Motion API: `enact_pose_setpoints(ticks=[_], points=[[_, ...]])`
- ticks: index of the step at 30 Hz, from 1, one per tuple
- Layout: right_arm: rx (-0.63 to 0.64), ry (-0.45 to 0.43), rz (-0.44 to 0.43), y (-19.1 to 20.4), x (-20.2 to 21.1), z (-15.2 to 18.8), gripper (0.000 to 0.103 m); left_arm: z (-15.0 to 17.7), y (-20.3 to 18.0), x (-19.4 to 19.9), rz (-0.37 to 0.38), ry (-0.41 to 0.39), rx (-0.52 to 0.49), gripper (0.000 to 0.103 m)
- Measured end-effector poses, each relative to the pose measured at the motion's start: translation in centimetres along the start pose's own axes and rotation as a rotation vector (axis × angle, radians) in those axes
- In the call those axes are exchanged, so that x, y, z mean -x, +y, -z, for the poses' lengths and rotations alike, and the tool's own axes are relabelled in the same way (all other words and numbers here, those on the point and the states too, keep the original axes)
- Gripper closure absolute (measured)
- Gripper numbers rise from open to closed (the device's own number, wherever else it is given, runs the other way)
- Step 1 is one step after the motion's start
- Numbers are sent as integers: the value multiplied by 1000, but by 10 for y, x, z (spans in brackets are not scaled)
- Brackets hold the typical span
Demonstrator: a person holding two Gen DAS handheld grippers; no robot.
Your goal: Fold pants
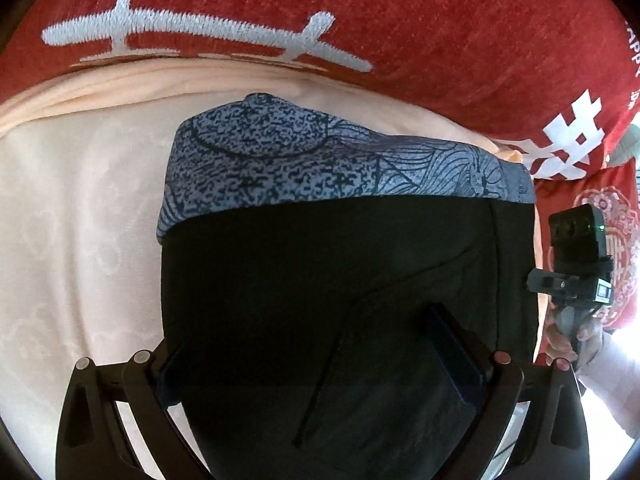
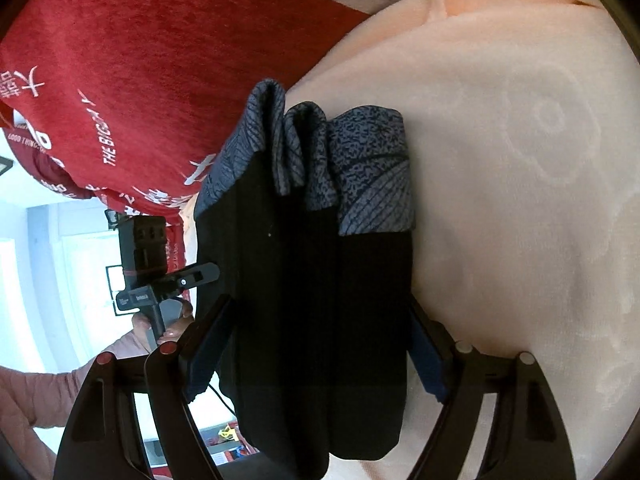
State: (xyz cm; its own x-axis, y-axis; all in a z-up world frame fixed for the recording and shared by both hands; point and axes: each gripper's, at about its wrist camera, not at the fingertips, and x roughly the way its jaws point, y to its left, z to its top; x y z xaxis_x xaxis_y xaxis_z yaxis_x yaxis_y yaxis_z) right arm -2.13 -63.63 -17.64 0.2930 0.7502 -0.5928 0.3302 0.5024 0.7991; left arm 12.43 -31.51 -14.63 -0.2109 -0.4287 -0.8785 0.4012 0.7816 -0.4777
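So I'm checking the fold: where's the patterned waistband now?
In both views the patterned waistband tops the black pants, toward the red blanket.

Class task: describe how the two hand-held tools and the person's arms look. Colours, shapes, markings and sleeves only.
The left tool and right tool each have black triangular frames with cut-outs, dark blue finger pads, and round studs: silver on one side, red on the other. Seen from outside, the right tool's body is a black box with a green light. The sleeve is pale pink.
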Motion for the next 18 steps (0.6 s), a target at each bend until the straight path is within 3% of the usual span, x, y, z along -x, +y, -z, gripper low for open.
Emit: enact_pose_setpoints(ticks=[3, 7, 9, 15, 18], points=[[-32, -3, 24, 0, 0, -2, 21, 5, -11, 6, -14, -27, -17, 16], [-51, -7, 53, 0, 2, -1, 43, 12, -23, 21, -52, -61, -40, 30], [-61, -17, 44, 3, 4, 2, 49, 15, -24, 30, -51, -74, -27, 36], [-133, -45, -17, 9, 12, 10, 61, 28, -39, 56, -74, -98, -47, 39], [-145, -41, -63, 13, 18, 18, 62, 40, -47, 66, -82, -105, -39, 39]])
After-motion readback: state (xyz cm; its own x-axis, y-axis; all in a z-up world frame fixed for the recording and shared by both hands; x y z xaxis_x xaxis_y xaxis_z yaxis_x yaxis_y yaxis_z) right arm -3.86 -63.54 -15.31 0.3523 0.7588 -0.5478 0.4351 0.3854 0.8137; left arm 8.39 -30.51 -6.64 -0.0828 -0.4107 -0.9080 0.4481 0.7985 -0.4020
